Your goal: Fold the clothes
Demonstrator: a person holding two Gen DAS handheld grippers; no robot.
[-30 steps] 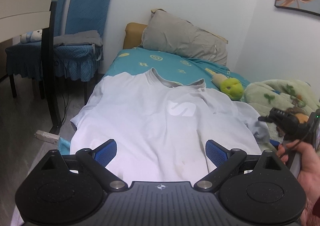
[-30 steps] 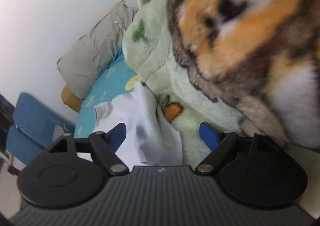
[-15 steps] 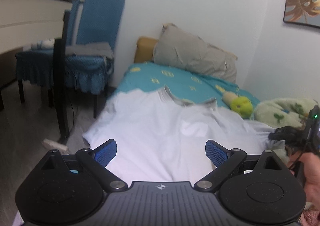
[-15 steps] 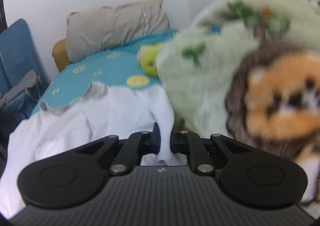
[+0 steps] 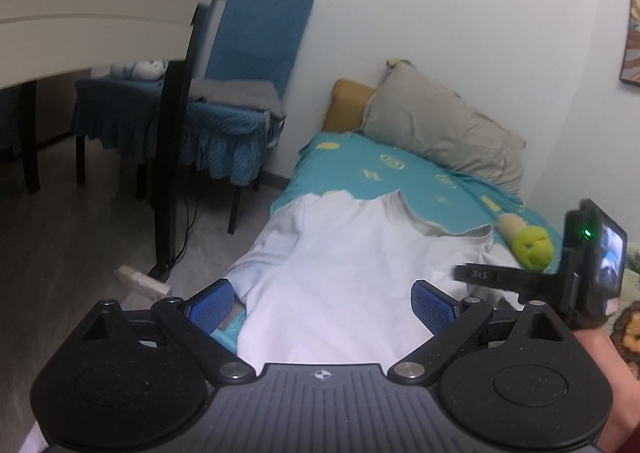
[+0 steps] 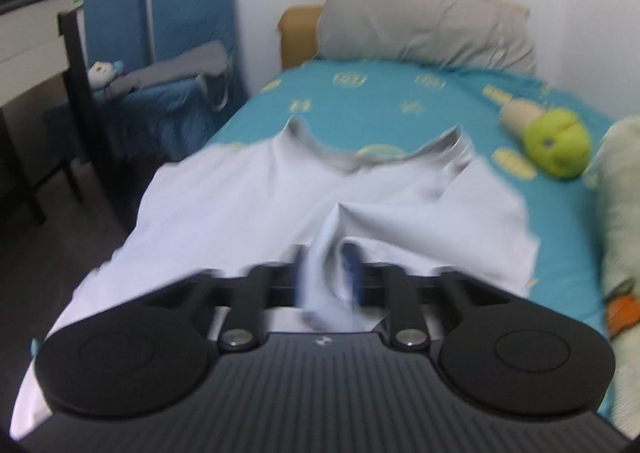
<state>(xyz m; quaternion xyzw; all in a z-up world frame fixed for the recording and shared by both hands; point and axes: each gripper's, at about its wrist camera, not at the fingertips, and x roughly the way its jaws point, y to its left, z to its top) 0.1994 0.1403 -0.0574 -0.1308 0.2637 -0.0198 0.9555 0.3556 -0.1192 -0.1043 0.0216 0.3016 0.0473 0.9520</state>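
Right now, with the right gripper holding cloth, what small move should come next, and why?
Probably carry the right gripper leftward over the shirt: it pinches a bunched fold, the shirt lies flat on the bed, and the left gripper is open.

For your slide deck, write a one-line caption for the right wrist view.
Right gripper pinches a bunched fold of the white T-shirt spread on the teal bed sheet.

Teal sheet (image 6: 380, 109) lies open ahead; plush blanket (image 6: 616, 221) crowds the right.
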